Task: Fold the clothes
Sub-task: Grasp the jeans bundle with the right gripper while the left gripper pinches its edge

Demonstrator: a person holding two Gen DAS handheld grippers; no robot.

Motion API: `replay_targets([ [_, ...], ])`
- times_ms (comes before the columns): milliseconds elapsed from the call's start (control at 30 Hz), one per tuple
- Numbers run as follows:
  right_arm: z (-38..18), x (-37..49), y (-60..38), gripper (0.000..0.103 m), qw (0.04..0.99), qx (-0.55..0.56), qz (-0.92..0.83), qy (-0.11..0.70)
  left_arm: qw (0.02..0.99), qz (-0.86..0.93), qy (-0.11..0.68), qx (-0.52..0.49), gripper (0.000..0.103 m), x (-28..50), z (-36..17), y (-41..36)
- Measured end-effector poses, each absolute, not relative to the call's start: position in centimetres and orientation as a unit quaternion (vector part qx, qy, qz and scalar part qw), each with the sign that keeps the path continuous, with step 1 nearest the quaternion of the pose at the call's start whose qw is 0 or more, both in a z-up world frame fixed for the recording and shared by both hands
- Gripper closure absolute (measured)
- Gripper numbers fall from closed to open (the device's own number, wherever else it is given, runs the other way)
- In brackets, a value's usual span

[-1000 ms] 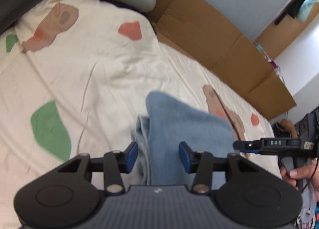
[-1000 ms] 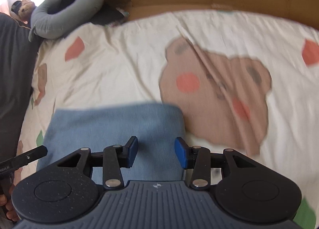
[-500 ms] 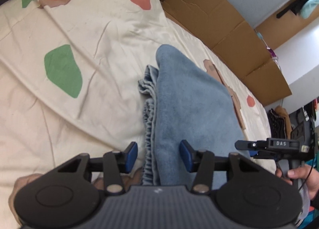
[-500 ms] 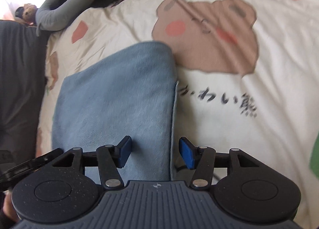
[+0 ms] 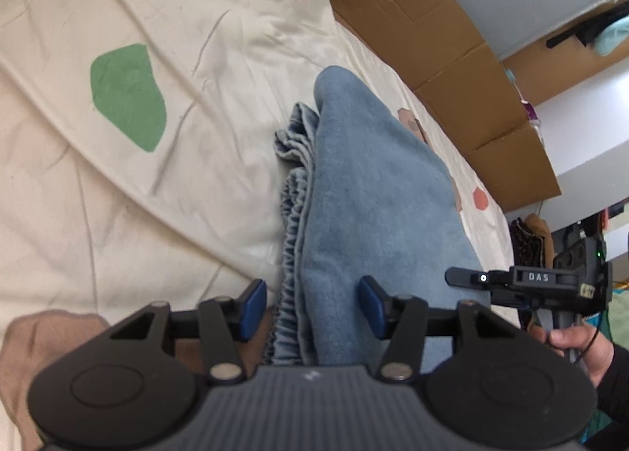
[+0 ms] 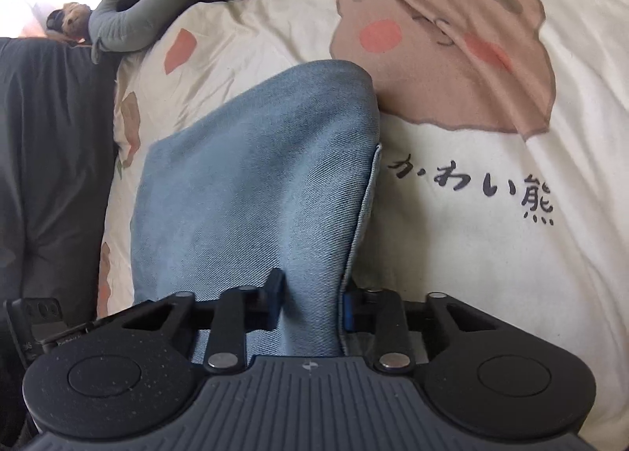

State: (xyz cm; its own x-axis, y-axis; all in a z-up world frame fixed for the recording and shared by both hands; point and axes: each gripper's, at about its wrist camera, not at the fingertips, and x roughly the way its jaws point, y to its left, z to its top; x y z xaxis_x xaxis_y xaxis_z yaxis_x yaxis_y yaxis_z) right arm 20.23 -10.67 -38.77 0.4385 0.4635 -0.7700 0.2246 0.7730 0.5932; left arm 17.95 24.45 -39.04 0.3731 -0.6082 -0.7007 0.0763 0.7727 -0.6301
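Denim garment (image 6: pixel 251 191), soft, limp, fairly heavy; best taken at near corners. Right hand-held gripper (image 6: pixel 310 303), jaws just closing, pinches its edge; left hand-held gripper (image 5: pixel 310 307) straddles elastic waistband (image 5: pixel 293 223), unclamped.

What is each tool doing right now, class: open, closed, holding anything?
Left tool: open, its pads astride the blue denim garment without pressing it.
Right tool: jaws just closed, shut on the blue denim garment's edge.

Bed (image 6: pixel 491 254): cream sheet, bear print upper right, black lettering right of centre. Folded blue denim garment (image 6: pixel 255 183) lies centre. Grey cushion (image 6: pixel 157 10) upper left.
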Motion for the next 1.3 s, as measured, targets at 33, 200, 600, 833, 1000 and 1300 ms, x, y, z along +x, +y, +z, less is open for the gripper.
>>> replay_targets([
  [33,-38.6,20.1,-10.7,0.082,0.783,0.330,0.073,0.522,0.788,-0.219,0.515,-0.256,0.057,17.9,-39.0,24.4],
  [200,-37.6,19.6,-10.8,0.084,0.785,0.337,0.063,0.516,0.790,-0.222,0.513,-0.253,0.059,18.0,-38.8,24.2],
  [600,-35.6,19.5,-13.7,0.084,0.789,0.316,0.039,0.525,0.779,-0.243,0.512,-0.268,0.062,17.9,-39.1,20.8],
  [833,-34.7,19.0,-16.3,0.084,0.790,0.291,0.024,0.540,0.771,-0.255,0.511,-0.283,0.063,17.5,-39.5,18.1],
  [1000,-33.8,18.5,-17.3,0.084,0.790,0.275,0.011,0.548,0.763,-0.270,0.509,-0.293,0.065,17.0,-39.5,17.0],
  [1300,-35.4,18.5,-18.3,0.074,0.780,0.263,-0.005,0.568,0.760,-0.258,0.509,-0.311,0.051,17.3,-39.2,18.0],
])
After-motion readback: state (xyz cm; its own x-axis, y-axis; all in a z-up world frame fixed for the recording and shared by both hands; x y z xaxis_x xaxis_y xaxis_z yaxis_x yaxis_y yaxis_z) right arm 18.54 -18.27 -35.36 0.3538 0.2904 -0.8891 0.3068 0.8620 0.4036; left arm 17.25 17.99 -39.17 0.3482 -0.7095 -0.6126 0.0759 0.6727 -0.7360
